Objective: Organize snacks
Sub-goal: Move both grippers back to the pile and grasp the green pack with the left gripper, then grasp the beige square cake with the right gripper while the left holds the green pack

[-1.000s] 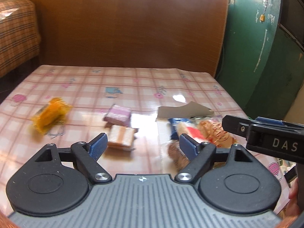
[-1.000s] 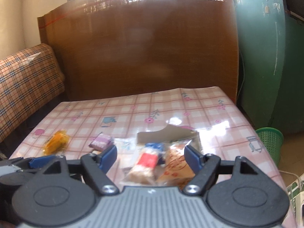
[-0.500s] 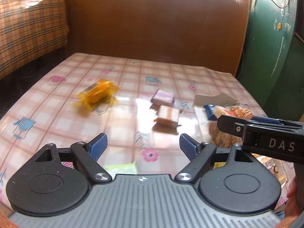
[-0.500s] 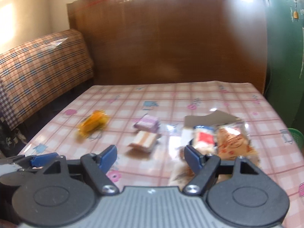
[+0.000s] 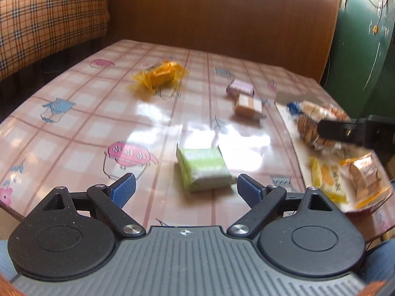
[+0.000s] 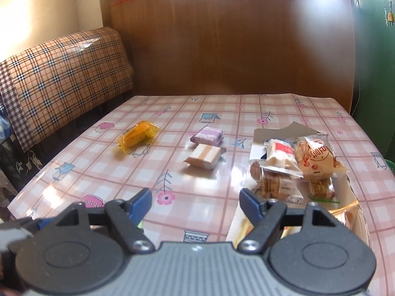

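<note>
A green-and-white snack pack [image 5: 203, 169] lies on the pink checked tablecloth [image 5: 81, 128], just ahead of my open left gripper [image 5: 188, 188], between the lines of its blue fingertips but untouched. Farther off lie an orange packet [image 5: 160, 75] [image 6: 137, 135], a purple packet [image 5: 240, 88] [image 6: 207, 135] and a tan wafer pack [image 5: 248, 107] [image 6: 204, 157]. On the right, a flat cardboard box [image 6: 261, 137] holds several biscuit packs [image 6: 291, 157] [image 5: 355, 175]. My right gripper [image 6: 195, 201] is open and empty above the cloth, left of that box; its black finger [image 5: 345, 129] shows in the left wrist view.
A tall brown wooden board [image 6: 229, 44] stands behind the table. A plaid sofa [image 6: 59, 79] runs along the left side, and a green door [image 6: 375, 49] is at the right. The table's near edge [image 5: 9, 209] is close below my left gripper.
Both views swung left and dropped closer to the table. The green pack came into sight between my left gripper's fingertips. Both grippers stayed open.
</note>
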